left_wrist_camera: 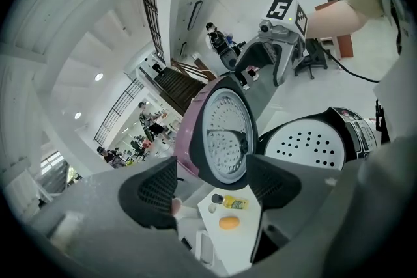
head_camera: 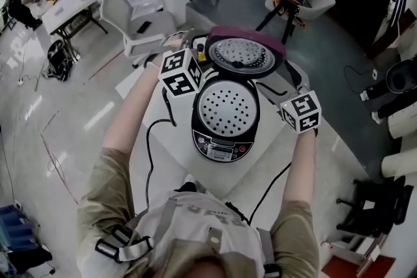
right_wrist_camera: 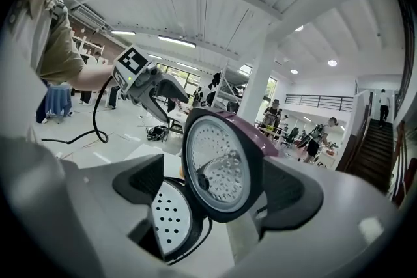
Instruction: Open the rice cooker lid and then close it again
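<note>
Rice cooker (head_camera: 225,140) with lid (head_camera: 242,55) standing open, left gripper (left_wrist_camera: 212,189) and right gripper (right_wrist_camera: 215,191) either side — both released, grasping nothing

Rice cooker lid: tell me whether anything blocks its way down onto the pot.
Nothing visible does. The lid stands raised at the back; below it the perforated tray sits inside the cooker. The left gripper and right gripper flank the lid, jaws apart, apparently outside its path.

The rice cooker (head_camera: 225,143) is black, its lid (head_camera: 242,31) mauve outside with a silver dotted inner plate (head_camera: 240,53). The steam tray (head_camera: 227,107) is white with black holes. The left marker cube (head_camera: 181,71) and right marker cube (head_camera: 301,111) show black squares on white. The table (head_camera: 212,178) is white
</note>
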Tool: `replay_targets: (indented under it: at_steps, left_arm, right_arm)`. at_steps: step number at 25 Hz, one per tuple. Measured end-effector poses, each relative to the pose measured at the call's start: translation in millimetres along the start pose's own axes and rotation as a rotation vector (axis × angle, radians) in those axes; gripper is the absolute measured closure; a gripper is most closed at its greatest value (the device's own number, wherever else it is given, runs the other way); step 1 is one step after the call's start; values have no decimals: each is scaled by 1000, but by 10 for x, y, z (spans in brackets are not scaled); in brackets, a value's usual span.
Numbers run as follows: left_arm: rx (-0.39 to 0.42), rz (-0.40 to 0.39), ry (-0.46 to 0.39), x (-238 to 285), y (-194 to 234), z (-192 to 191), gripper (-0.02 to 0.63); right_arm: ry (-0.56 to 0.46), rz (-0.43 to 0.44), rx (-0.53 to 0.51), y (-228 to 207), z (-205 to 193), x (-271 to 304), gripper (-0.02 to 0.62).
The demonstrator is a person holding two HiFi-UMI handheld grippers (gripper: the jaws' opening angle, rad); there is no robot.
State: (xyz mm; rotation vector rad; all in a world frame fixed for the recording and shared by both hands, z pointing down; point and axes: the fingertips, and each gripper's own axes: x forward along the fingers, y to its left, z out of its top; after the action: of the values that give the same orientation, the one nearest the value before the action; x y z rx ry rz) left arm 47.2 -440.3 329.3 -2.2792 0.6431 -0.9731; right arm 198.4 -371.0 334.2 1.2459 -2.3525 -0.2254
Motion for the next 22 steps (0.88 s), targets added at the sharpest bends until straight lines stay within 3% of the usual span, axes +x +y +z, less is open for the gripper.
replay_targets:
  at_steps: [10, 22]
  left_arm:
    - [-5, -28, 10, 348, 189, -96, 229]
    - [7, -67, 40, 658, 205, -159, 227]
  right_arm:
    - [35, 5, 8, -435, -118, 245, 143]
    - [52, 54, -25, -615, -234, 425, 140]
